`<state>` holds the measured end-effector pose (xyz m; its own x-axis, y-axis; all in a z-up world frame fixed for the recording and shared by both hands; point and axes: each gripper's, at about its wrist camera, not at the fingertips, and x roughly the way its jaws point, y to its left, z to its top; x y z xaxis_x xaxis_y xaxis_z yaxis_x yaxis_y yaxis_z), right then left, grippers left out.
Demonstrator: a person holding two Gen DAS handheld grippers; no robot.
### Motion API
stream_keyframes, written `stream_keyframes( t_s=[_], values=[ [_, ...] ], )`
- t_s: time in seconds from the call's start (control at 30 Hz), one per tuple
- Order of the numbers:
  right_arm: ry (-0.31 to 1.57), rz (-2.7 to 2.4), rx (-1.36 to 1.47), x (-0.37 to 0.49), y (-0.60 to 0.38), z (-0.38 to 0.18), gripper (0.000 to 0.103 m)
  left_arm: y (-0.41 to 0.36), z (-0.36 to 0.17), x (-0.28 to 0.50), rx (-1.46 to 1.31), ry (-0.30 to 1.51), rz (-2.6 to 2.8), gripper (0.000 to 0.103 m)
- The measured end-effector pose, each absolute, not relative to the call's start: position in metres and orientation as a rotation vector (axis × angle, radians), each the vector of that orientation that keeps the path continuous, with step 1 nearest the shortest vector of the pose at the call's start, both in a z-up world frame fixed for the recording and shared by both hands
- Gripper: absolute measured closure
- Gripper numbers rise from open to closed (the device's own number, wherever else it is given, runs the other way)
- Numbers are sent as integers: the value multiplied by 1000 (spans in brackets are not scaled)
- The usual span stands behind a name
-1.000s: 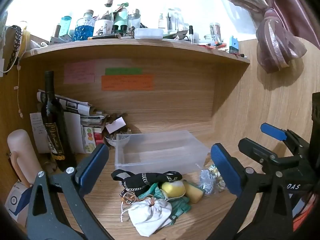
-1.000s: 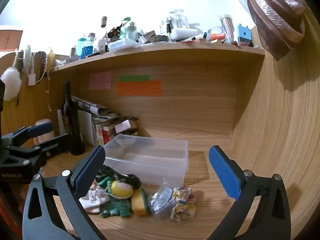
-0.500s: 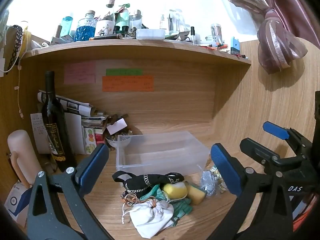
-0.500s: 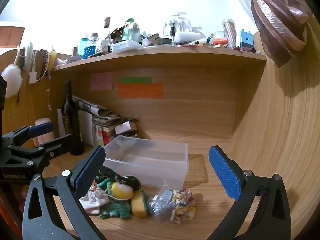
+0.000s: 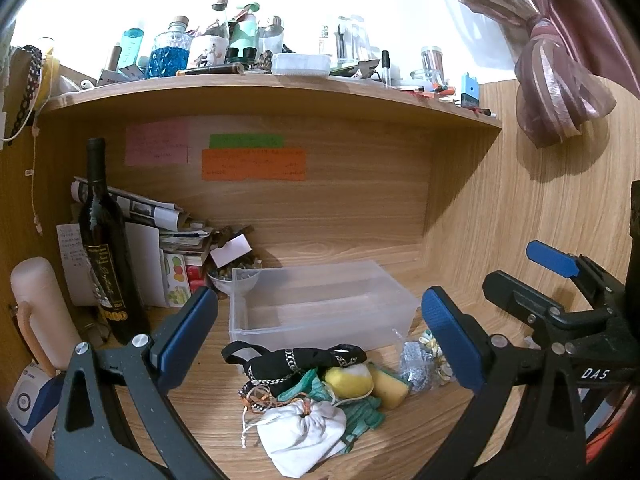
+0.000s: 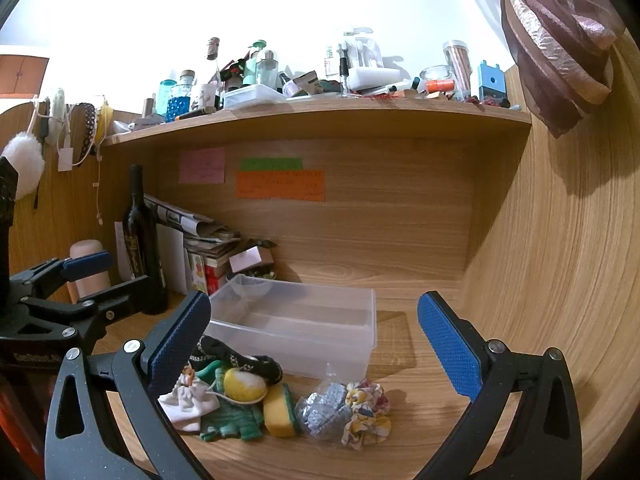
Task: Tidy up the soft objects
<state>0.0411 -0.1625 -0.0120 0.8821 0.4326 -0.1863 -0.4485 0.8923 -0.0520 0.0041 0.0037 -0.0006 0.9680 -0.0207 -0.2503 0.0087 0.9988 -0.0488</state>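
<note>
Hovering with fingers spread wide and empty, the left gripper [image 5: 320, 340] and right gripper [image 6: 314, 344] face the clear bin [image 5: 320, 304]. Just before the bin, the soft pile [image 5: 316, 392] lies on the counter [image 6: 416, 432], below both pairs of fingers.

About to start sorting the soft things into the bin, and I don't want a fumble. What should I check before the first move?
1. Left tool open and holding nothing: ok.
2. Right tool open and holding nothing: ok.
3. Bin open on top, nothing visible inside: ok.
4. Soft items lie in front of the bin, none inside: white pouch, yellow sponge, scrunchie: ok.
5. Items free to lift singly: not ok; the pouch lies on the green cloth, and the black strap drapes across the pile.
6. Bottle stands left of the bin, off the pile: ok.
</note>
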Motion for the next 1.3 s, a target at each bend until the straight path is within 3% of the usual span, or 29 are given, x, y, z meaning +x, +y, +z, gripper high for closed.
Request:
stream_keyframes(
  t_s=[1.3],
  values=[
    [164, 455, -77, 41, -164, -9, 0, 2, 1, -2, -41, 241, -16, 0]
  ],
)
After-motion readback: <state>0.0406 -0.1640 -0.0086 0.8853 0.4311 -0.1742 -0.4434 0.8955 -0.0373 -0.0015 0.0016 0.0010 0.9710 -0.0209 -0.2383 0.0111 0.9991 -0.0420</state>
